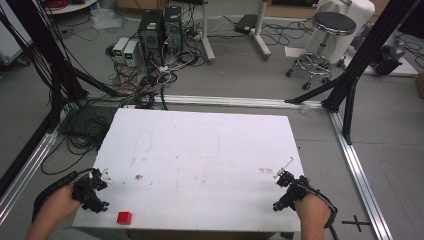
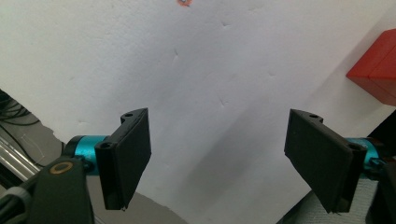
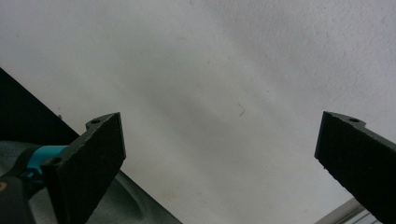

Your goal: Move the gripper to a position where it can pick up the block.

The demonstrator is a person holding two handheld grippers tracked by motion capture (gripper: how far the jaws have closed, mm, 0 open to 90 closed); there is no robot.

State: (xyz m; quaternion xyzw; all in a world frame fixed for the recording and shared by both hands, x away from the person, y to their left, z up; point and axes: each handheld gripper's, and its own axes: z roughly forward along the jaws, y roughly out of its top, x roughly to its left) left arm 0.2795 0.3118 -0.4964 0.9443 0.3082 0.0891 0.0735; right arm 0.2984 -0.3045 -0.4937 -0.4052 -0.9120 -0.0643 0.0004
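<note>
While red block (image 1: 124, 217) sits at near table (image 1: 200, 150) edge, it lies just right of my left gripper (image 1: 92, 192), jaws spread, empty. My right gripper (image 1: 290, 192), also spread and empty, well apart. Left hand nearer, I judge.

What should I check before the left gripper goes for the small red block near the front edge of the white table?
1. Left gripper open wide enough: ok, jaws stand well apart with nothing between them.
2. Small red plastic block free to grab: ok, it sits alone on the white foam-board table, nothing touching it.
3. Block between the jaws: not ok, in the left gripper view it lies off to the right, beyond them.
4. Right gripper out of the way: ok, open at the table's far right side.
5. Block's distance from the table edge: cannot tell exactly; it looks close.
</note>
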